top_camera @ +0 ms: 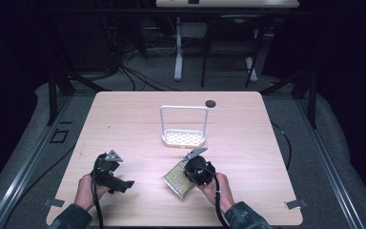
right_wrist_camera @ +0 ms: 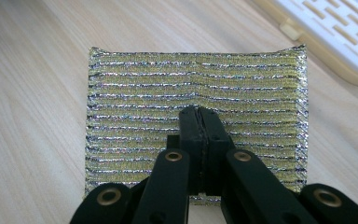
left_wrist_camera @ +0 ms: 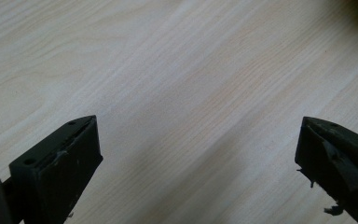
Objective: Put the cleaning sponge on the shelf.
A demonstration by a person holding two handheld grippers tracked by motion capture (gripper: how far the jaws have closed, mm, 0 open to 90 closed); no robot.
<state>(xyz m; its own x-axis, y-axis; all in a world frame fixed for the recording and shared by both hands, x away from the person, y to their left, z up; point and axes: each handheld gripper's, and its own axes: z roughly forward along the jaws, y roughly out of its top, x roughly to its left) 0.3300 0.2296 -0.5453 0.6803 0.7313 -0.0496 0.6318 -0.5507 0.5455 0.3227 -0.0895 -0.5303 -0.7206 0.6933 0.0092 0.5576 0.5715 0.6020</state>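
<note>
Wooden tabletop [top_camera: 124, 119] with a white rack [top_camera: 183, 128] mid-way, gold scrubber [top_camera: 177, 180] near the front edge. Right claw [right_wrist_camera: 199, 122] looks pinched together on the scrubber, so the grab's done; moving it to the rack is probably left. Left claw [left_wrist_camera: 198, 154] gapes wide, holding nothing.

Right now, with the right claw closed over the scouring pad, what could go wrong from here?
1. The right claw looks shut on top of the scouring pad, perhaps pinching only a fold, so it could slip free when lifted.
2. The rack stands close behind; a swing could knock it.
</note>
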